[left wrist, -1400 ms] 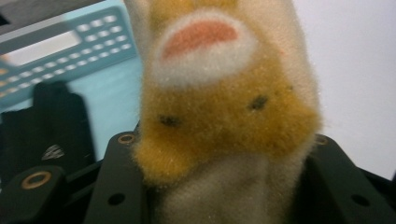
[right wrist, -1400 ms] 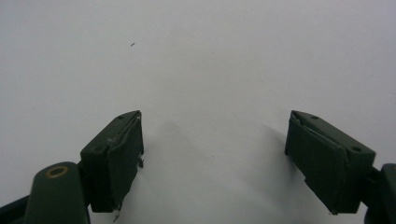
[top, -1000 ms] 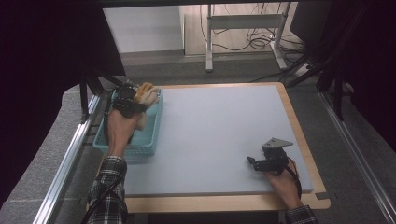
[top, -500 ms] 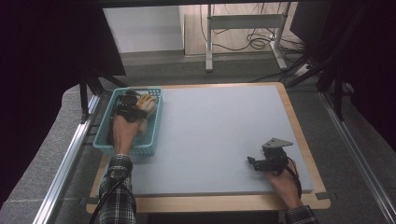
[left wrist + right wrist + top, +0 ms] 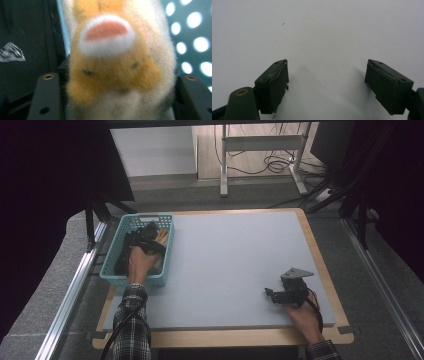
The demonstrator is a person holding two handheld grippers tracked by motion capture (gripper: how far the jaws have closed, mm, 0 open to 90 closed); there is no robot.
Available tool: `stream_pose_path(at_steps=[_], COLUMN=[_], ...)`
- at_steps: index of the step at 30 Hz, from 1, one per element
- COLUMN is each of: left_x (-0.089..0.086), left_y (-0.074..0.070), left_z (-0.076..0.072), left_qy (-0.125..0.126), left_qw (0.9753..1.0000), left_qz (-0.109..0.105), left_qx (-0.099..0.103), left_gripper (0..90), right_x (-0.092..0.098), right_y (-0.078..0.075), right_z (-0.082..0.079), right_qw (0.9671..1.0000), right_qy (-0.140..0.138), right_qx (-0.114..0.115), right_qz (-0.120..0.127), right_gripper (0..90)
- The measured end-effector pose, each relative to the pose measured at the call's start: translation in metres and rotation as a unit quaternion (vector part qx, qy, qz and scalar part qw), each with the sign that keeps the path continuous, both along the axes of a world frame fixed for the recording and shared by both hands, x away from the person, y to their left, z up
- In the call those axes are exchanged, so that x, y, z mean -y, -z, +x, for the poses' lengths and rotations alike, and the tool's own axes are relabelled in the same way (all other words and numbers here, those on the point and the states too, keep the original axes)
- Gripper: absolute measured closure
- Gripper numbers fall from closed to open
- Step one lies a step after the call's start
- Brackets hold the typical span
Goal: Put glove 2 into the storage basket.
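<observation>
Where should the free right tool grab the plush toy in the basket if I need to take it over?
Judging from the left gripper view, the plush toy is soft and wider than the left tool clamping it. Its bulging upper body is probably the best grip. Bring the open right tool from above, since the walls of the teal basket block its sides.

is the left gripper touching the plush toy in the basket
Touching. The left gripper view shows the orange and cream plush toy squeezed between both black jaws of the left gripper, no gap on either side.
</observation>
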State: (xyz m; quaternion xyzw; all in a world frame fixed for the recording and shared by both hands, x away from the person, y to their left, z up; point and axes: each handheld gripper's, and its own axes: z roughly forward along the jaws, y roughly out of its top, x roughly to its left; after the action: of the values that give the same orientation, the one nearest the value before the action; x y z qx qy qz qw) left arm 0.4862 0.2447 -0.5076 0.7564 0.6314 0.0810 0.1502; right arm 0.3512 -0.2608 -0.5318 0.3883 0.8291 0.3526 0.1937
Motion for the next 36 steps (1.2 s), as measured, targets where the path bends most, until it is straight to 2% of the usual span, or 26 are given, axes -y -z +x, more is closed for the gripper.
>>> stream_pose_path(at_steps=[2,4,7,9,11,12,14,15,17,20,22,26,29,33,36], left_x=[-0.006,-0.012,-0.018,-0.023,-0.029,-0.031,-0.036,-0.038,-0.038,-0.037,-0.035,-0.027,-0.021,-0.012,-0.015], left_y=[-0.002,-0.009,-0.027,-0.041,-0.053,-0.057,-0.06,-0.059,-0.052,-0.038,-0.029,-0.018,-0.018,-0.019,-0.018], left_z=[-0.001,-0.005,-0.013,-0.018,-0.024,-0.027,-0.031,-0.031,-0.032,-0.027,-0.023,-0.016,-0.013,-0.013,-0.014], left_qy=[-0.009,-0.01,-0.001,0.004,0.003,0.0,-0.007,-0.011,-0.024,-0.02,-0.014,-0.008,0.001,0.009,0.009], left_qw=[0.9998,0.9992,0.9986,0.9977,0.9967,0.9961,0.9953,0.9954,0.9956,0.9971,0.9979,0.9988,0.9992,0.9991,0.9991], left_qz=[-0.013,-0.039,-0.048,-0.051,-0.043,-0.033,-0.023,-0.018,0.011,0.022,0.033,0.031,0.009,0.005,-0.006], left_qx=[-0.01,-0.001,0.021,0.044,0.07,0.082,0.094,0.093,0.09,0.07,0.054,0.037,0.04,0.04,0.042], left_gripper=[19.6,10.1,8.2,8.8,15.5,22.6,43.3,53.1,68.6,83.0,86.9,89.9,90.0,90.0,90.0], right_x=[0.0,0.0,0.0,0.0,0.0,0.0,0.0,0.0,0.0,0.0,0.0,0.0,0.0,0.0,0.0], right_y=[0.0,0.0,0.0,0.0,0.0,0.0,0.0,0.0,0.0,0.0,0.0,0.0,0.0,0.0,0.0], right_z=[0.0,0.0,0.0,0.0,0.0,0.0,0.0,0.0,0.0,0.0,0.0,0.0,0.0,0.0,0.0], right_qw=[1.0,1.0,1.0,1.0,1.0,1.0,1.0,1.0,1.0,1.0,1.0,1.0,1.0,1.0,1.0], right_qy=[0.0,0.0,0.0,0.0,0.0,0.0,0.0,0.0,0.0,0.0,0.0,0.0,0.0,0.0,0.0], right_qx=[0.0,0.0,0.0,0.0,0.0,0.0,0.0,0.0,0.0,0.0,0.0,0.0,0.0,0.0,0.0], right_qz=[0.0,0.0,0.0,-0.001,-0.001,-0.001,-0.001,-0.001,-0.001,-0.001,0.0,0.0,0.0,0.0,-0.001], right_gripper=[18.6,18.6,18.6,18.5,18.6,18.5,18.6,18.5,18.6,18.6,18.5,18.6,18.6,18.5,18.5])
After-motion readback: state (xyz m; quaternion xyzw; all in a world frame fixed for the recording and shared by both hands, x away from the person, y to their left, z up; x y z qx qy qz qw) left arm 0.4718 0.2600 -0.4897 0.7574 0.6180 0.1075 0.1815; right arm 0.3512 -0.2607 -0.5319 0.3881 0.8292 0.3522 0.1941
